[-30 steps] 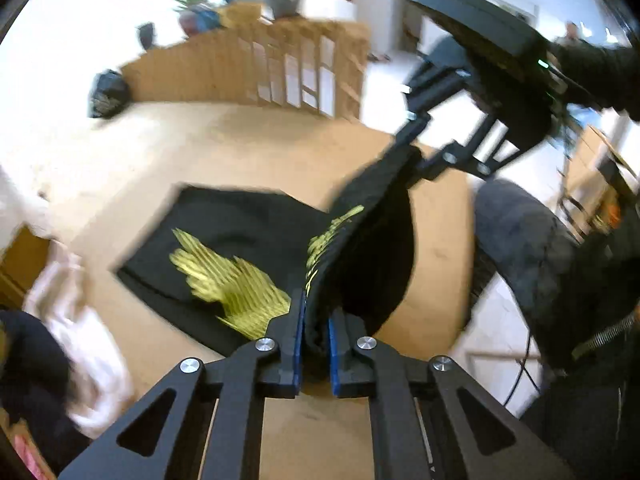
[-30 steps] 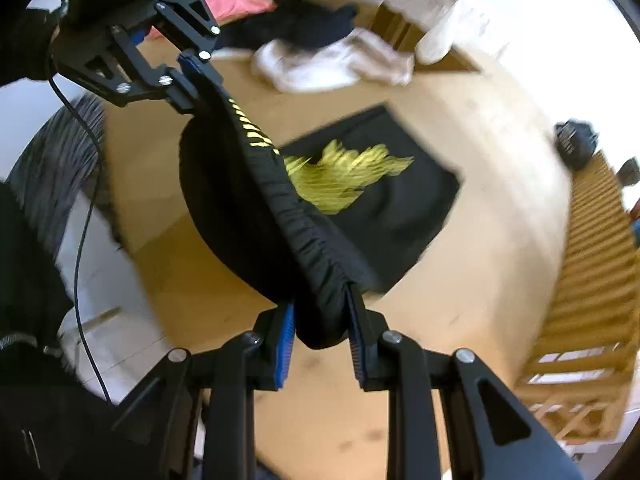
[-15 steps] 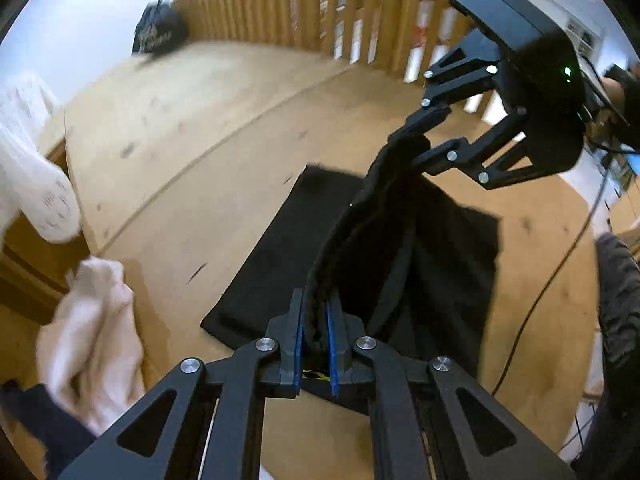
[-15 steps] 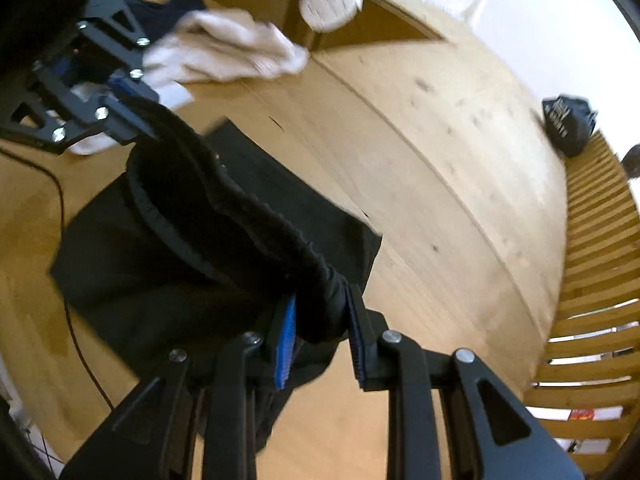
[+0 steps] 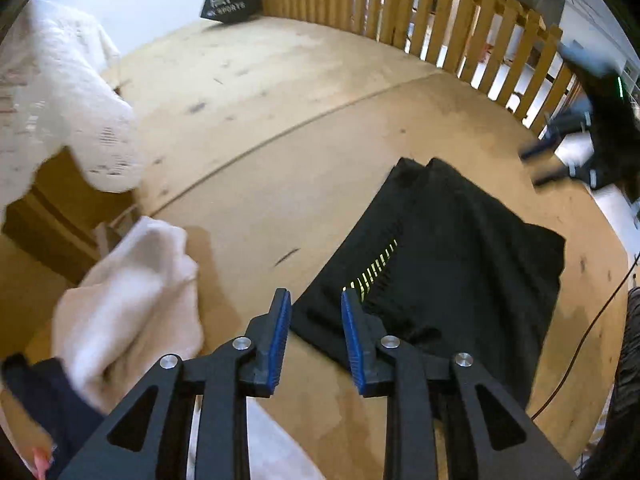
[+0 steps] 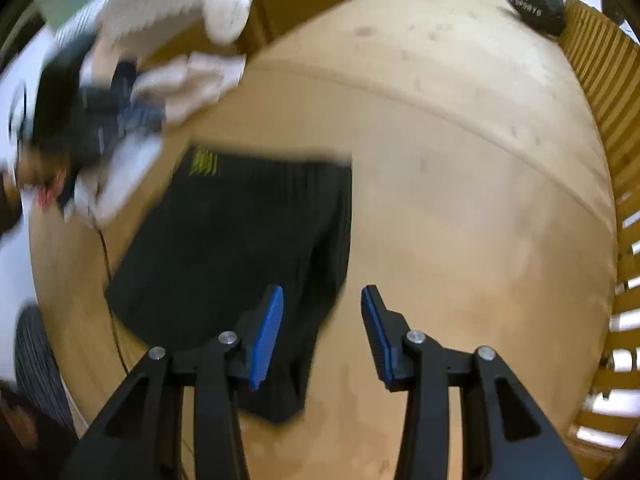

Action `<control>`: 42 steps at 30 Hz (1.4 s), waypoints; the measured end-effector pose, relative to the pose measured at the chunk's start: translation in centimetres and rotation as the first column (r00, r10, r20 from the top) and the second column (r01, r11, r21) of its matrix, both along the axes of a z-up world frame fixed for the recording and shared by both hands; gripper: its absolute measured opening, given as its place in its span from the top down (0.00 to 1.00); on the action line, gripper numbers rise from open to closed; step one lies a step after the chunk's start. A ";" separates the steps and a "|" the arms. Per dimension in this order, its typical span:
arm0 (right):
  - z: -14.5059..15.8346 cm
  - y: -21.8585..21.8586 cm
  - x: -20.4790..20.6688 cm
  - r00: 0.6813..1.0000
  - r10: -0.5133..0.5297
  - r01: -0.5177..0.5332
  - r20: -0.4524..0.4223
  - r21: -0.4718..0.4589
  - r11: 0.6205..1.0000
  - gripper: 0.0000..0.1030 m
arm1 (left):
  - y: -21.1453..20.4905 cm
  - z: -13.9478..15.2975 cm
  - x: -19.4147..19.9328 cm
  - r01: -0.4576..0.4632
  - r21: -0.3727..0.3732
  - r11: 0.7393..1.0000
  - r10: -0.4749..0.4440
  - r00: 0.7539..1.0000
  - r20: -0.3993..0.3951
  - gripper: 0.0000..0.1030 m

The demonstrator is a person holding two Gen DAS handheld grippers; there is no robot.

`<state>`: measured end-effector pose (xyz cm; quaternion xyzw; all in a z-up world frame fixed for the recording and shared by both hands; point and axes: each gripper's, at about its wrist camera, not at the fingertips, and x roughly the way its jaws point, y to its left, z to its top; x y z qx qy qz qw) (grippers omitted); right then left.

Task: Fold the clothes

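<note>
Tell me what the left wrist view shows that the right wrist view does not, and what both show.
Only the left wrist view shows the left gripper up close, open, at the near edge of the black garment, and the right gripper, blurred, far off by the fence.

Only the right wrist view shows the right gripper up close, open, over the garment's edge, and a dark cloth in the pile at the upper left.

Both show the folded black garment flat on the wooden table, its yellow print peeking out, white clothes and a black bag.
</note>
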<state>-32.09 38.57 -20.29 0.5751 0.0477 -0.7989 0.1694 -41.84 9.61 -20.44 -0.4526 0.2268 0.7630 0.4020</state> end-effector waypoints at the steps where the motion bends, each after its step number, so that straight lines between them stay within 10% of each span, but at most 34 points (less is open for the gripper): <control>1: -1.0 -0.1 1.1 0.999 0.026 -0.027 0.024 0.013 1.000 0.61 | 0.5 0.4 1.3 0.044 0.006 0.999 -0.044 0.999 0.009 0.75; 8: -4.1 -1.0 3.1 0.997 0.072 -0.072 0.014 -0.010 0.997 0.61 | 8.1 -2.8 5.8 0.279 -0.012 0.960 -0.277 0.957 0.087 0.70; 11: -4.9 -1.5 2.7 0.994 0.100 -0.099 0.036 -0.017 0.995 0.62 | 9.5 -5.2 4.3 0.248 -0.070 0.966 -0.242 0.967 0.082 0.71; 15: -5.2 -2.3 3.1 0.986 0.161 -0.161 0.043 -0.001 0.987 0.90 | 8.4 -7.2 2.3 0.185 -0.110 0.977 -0.176 0.981 0.085 0.71; 21: -5.6 1.4 4.4 0.996 -0.041 0.050 0.077 -0.124 0.991 0.92 | 6.9 -7.3 2.1 0.164 -0.072 0.984 -0.159 0.984 0.075 0.72; 28: -0.6 -1.7 3.3 0.975 0.000 0.024 -0.222 0.102 0.995 0.91 | 7.0 -3.7 4.7 0.142 0.018 0.990 -0.142 0.990 -0.016 0.70; 37: -4.9 -6.4 -3.7 0.984 0.114 -0.094 -0.135 0.145 0.985 0.91 | 5.8 -7.2 5.3 0.092 -0.014 0.996 -0.091 0.994 0.060 0.66; 42: -5.8 -3.7 -2.0 0.993 -0.005 0.017 -0.118 0.101 0.995 0.91 | 4.9 -8.0 2.9 0.055 0.029 0.998 -0.058 0.995 0.086 0.68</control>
